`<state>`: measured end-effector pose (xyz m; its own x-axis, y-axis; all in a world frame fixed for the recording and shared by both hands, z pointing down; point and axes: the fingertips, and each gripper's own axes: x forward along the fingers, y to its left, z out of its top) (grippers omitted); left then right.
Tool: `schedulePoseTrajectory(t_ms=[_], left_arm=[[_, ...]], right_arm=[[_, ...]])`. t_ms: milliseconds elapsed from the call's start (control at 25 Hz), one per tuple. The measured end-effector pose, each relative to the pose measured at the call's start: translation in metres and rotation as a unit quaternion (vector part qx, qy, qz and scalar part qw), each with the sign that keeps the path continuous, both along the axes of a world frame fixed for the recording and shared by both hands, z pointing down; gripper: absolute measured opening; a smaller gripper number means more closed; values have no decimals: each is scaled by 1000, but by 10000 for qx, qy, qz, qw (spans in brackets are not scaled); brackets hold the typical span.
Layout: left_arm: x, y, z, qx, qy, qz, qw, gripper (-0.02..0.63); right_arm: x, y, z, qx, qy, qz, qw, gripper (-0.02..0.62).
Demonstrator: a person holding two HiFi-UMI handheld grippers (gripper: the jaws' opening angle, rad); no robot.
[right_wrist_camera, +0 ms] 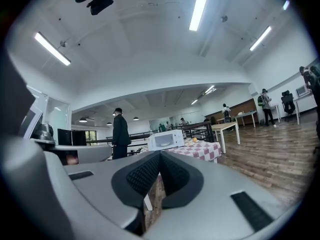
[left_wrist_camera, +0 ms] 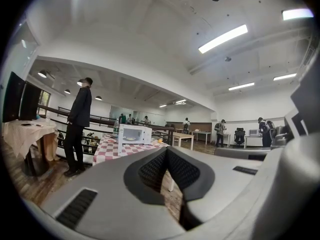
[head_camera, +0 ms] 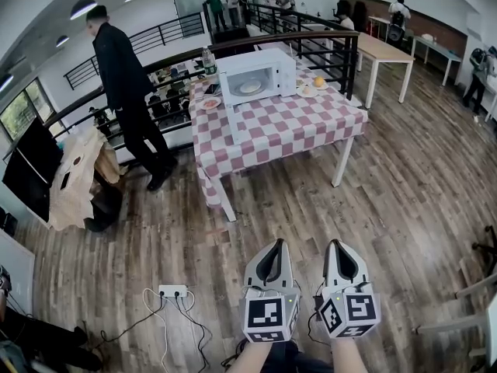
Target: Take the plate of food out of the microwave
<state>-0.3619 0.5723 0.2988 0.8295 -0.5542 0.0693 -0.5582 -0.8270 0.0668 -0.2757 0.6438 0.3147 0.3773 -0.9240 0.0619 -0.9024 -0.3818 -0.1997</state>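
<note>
The left gripper [head_camera: 273, 247] and right gripper [head_camera: 337, 247] are hovering side by side at bottom centre, both closed and empty, facing one microwave [head_camera: 256, 76] containing one plate [head_camera: 250, 87].

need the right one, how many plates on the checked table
3: a plate inside the microwave, a second plate left of it, a third plate right of it under an orange fruit. More may hide behind it.
</note>
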Motion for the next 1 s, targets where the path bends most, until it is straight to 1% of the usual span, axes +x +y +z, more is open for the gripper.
schedulePoseTrajectory(t_ms=[240,400,1000], left_arm=[[20,-16,9,-77,-35,81,9999,10],[43,-38,13,-88,-12,150,9998,11],[123,-178,3,-63,102,162,9998,9]], right_arm=[[17,-17,9,-41,-76,42,10000,-8],[37,-39,13,-63,-26,70,10000,-8],[115,-178,7,-87,43,37,9999,-8]])
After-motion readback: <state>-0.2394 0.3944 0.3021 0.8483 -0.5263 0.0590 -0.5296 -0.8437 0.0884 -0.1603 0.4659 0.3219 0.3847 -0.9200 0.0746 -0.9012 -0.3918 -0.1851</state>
